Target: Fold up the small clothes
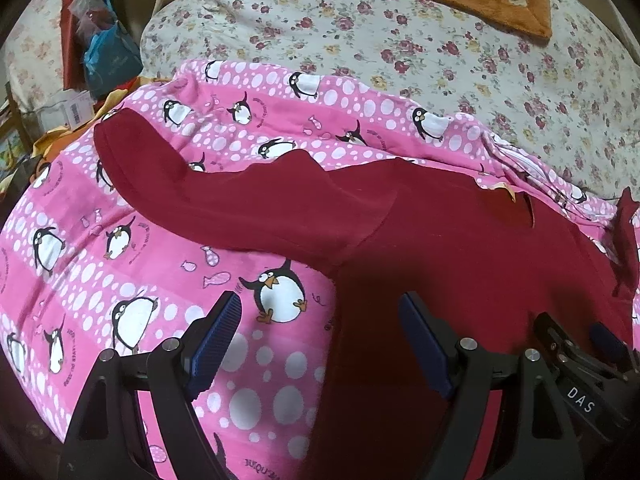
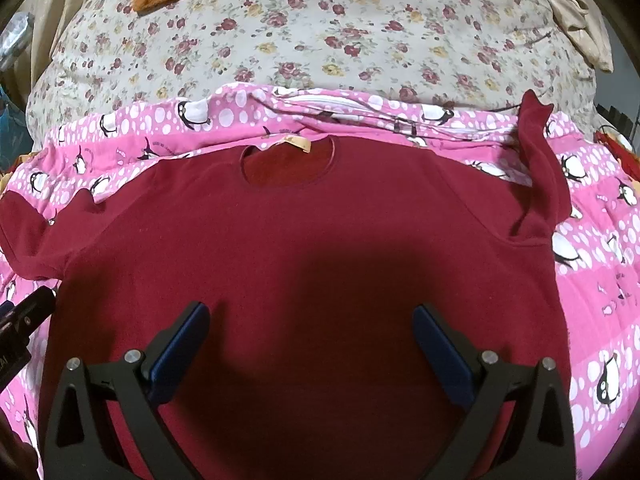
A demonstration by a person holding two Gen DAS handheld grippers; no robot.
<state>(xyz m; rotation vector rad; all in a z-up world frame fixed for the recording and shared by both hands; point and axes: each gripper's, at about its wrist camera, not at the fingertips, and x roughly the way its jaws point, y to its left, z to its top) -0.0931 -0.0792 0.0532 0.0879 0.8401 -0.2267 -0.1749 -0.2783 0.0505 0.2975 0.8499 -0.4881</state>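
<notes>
Shirt: red shirt (image 2: 312,232) lies flat, collar away, on the pink sheet (image 2: 592,304).
Sleeves: 2, both spread out, none folded in.
Left gripper (image 1: 320,320): wide, empty, over the shirt's left edge.
Right gripper (image 2: 312,332): wide, empty, over the body.
Progress: spread only; all folds left, I judge.
Beyond: floral quilt (image 2: 320,40).

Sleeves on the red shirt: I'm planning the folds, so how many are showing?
2. The left sleeve lies spread out flat on the penguin sheet; the right sleeve is bunched and points up toward the floral quilt.
</notes>
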